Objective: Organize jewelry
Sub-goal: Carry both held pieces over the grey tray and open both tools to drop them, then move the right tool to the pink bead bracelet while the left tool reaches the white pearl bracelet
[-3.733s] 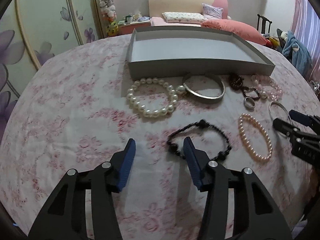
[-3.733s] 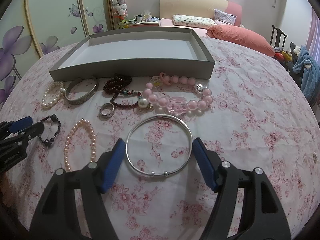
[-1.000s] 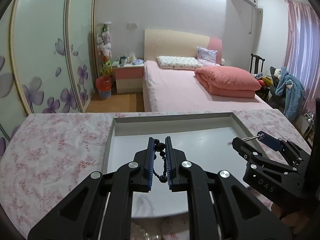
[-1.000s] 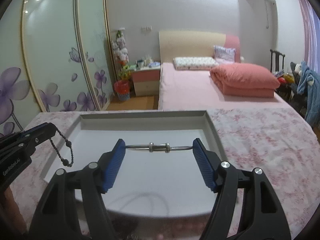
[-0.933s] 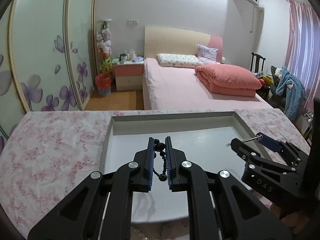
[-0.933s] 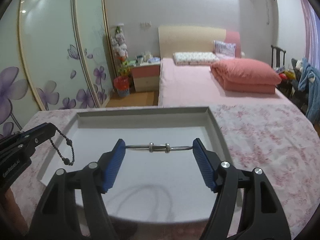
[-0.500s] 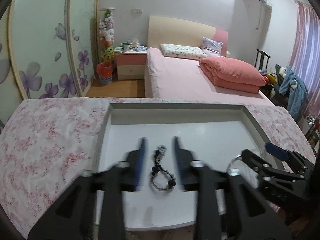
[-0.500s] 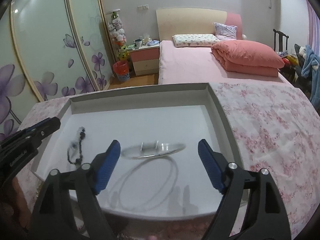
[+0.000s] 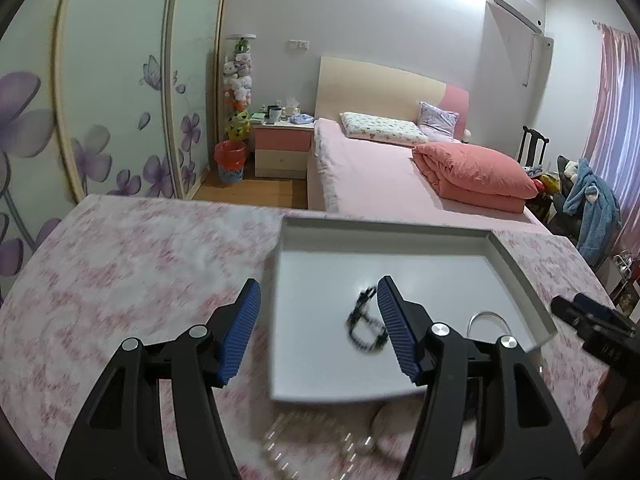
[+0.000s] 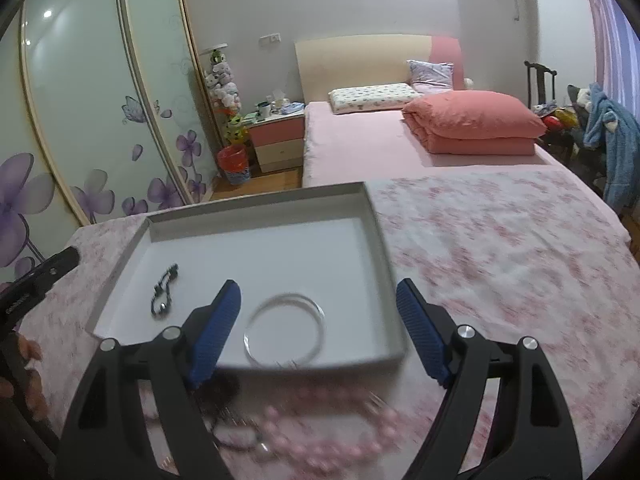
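Observation:
A shallow grey tray [image 9: 520,276] [image 10: 380,248] sits on the floral tablecloth. In it lie a black bead bracelet [image 9: 362,320] [image 10: 163,294] and a thin silver bangle [image 10: 284,330], whose edge shows in the left wrist view [image 9: 486,318]. My left gripper [image 9: 318,330] is open and empty above the tray's near left corner. My right gripper [image 10: 318,330] is open and empty above the tray's near edge, over the bangle. Blurred pink beads [image 10: 320,420], a dark bead strand [image 10: 224,394] and white pearls [image 9: 304,444] lie on the cloth before the tray.
The floral tablecloth [image 9: 120,264] spreads left of the tray and also right of it [image 10: 500,264]. The right gripper's tip shows in the left wrist view [image 9: 592,316]; the left gripper's tip shows in the right wrist view [image 10: 40,276]. A bed [image 9: 400,176] stands behind the table.
Both grippers opened and let go: the black bracelet and the silver bangle dropped into the tray. Both grippers have since pulled back toward me, the left one shifting left.

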Demonstrator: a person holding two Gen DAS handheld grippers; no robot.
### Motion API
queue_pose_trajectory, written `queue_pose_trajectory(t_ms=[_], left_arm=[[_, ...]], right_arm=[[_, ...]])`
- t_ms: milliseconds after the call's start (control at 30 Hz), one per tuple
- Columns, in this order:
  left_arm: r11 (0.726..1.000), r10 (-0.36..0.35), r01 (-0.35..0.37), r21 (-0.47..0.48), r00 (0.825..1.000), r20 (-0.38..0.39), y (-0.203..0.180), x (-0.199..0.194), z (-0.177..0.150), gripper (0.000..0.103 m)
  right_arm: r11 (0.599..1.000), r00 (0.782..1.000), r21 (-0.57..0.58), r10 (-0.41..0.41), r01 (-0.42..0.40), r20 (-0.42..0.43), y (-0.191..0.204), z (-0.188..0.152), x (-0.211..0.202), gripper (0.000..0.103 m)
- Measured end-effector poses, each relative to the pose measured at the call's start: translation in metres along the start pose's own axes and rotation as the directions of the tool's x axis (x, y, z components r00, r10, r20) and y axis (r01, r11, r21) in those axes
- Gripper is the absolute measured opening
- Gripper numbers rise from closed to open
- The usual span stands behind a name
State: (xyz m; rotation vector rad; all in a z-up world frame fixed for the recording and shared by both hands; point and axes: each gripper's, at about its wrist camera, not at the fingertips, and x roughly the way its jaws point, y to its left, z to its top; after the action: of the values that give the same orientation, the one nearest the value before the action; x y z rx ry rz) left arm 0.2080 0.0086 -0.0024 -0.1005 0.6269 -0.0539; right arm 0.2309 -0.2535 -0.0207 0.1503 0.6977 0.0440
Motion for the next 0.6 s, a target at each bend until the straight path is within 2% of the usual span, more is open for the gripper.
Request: queue_pose_trajectory(t_ms=[133,167,200,300,400,600], left_arm=[[1.0,0.022,-0.022,-0.008,1.0,-0.008,0.015,-0.017,-0.019,0.061],[1.0,0.026,-0.026,-0.008,1.0,-0.014,0.019,-0.021,-0.025,0.061],[1.0,0.028,-0.028,-0.006,0.999,-0.021,0.022,-0.024,-0.031,0.061],[0.999,0.034,-0.033,0.011,0.999,-0.043,0.027,-0.031,-0.044,0.061],[0.999,0.04,-0.038,0.038,0.998,-0.056,0.029,-0.037,-0.056,0.061],[0.997,0.038,-0.033,0.071,0.997,-0.07,0.027,-0.041,-0.071,0.061]], right_arm=[[0.999,0.999,0.023,-0.026,0.027,-0.029,-0.019,-0.014,-0.01,0.078],[0.999,0.998,0.023,-0.033,0.034,-0.045,-0.023,-0.018,-0.011,0.075],[0.999,0.997,0.022,-0.041,0.042,-0.058,-0.027,-0.022,-0.011,0.071],[0.998,0.991,0.036,-0.045,0.049,-0.128,-0.038,-0.038,-0.007,0.049],[0.998,0.983,0.038,-0.044,0.052,-0.177,-0.042,-0.05,0.001,0.037],[0.998,0.976,0.0,-0.062,0.063,-0.207,-0.032,-0.059,0.013,0.032]])
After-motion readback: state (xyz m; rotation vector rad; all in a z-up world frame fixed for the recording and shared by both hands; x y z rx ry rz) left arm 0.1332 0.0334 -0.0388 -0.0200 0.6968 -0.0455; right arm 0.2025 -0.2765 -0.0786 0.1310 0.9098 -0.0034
